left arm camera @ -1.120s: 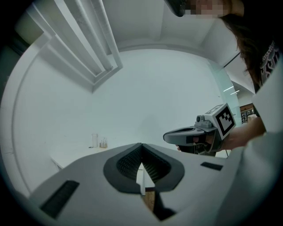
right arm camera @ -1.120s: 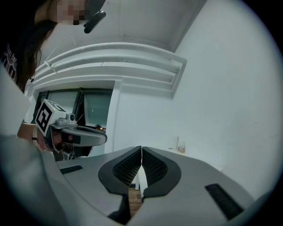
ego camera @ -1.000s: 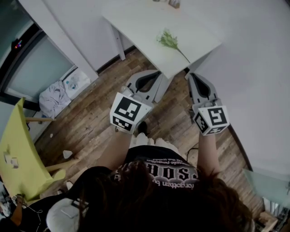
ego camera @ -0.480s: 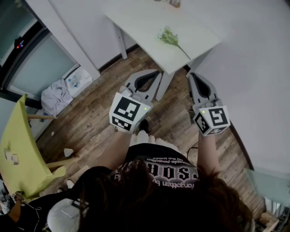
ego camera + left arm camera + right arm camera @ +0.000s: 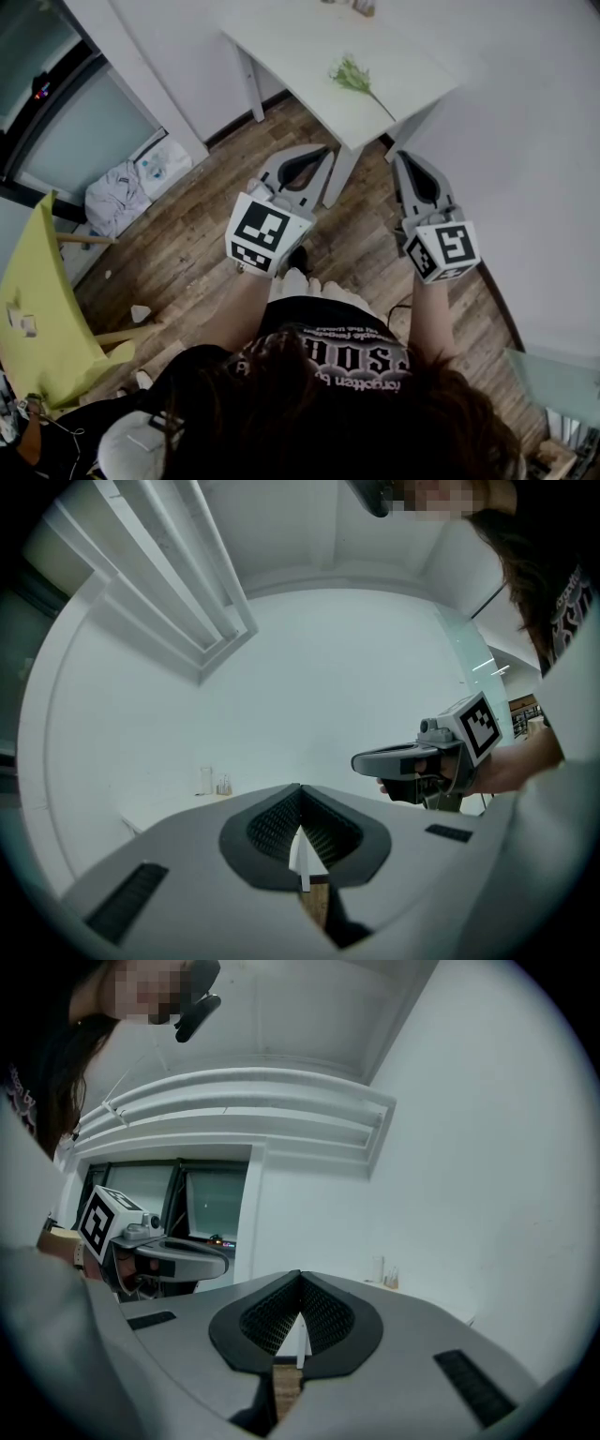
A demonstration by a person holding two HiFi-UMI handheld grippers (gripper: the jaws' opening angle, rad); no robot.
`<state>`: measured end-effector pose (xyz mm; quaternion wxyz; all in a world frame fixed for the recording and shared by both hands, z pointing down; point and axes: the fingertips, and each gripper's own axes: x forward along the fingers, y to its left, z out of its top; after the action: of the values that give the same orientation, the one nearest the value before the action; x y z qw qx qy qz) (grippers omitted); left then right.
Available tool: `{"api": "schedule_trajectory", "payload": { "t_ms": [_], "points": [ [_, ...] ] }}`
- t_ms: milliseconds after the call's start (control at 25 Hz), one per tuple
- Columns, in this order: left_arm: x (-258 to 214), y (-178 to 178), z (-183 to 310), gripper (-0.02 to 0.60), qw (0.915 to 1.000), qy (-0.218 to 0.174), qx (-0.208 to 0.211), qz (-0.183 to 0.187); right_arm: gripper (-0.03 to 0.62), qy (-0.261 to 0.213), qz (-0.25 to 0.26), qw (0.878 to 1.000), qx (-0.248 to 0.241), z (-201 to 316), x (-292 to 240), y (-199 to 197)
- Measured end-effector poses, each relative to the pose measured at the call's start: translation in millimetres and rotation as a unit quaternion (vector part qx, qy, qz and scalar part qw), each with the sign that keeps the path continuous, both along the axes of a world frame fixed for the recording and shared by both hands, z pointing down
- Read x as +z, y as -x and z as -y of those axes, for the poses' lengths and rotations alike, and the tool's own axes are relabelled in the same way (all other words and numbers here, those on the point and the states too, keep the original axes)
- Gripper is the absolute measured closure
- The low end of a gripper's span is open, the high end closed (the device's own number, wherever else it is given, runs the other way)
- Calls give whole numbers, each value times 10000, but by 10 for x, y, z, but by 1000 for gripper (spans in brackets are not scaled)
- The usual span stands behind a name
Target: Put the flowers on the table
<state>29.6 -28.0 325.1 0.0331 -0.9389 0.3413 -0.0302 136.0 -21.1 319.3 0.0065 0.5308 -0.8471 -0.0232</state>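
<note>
A green sprig of flowers (image 5: 352, 75) lies on the white table (image 5: 291, 42) near its right front corner, its thin stem pointing toward that corner. Both grippers hang over the wooden floor in front of the table, apart from the flowers. My left gripper (image 5: 324, 151) is shut with nothing in it, its tips below the table's front edge. My right gripper (image 5: 399, 157) is also shut and empty, beside the table corner. In the left gripper view the jaws (image 5: 298, 787) meet at the tips, and the right gripper view shows its jaws (image 5: 300, 1275) meeting the same way.
A yellow chair (image 5: 37, 319) stands at the left, and a heap of cloth and bags (image 5: 122, 192) lies on the floor by a glass door. Small glass items (image 5: 361, 7) sit at the table's far edge. A white wall (image 5: 525, 141) runs along the right.
The head view has shifted slightly, so the table and flowers sit a little further right. Both grippers stay shut and almost in the same place.
</note>
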Motion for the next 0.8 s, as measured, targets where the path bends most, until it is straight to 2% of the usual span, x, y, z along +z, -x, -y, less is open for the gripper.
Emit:
{"api": "schedule_trajectory", "payload": {
  "t_ms": [800],
  "points": [
    [-22,-26,14,581,10000,-8,73,-34,563,-34,-105,9999,-37,-32,-37,11]
  ]
}}
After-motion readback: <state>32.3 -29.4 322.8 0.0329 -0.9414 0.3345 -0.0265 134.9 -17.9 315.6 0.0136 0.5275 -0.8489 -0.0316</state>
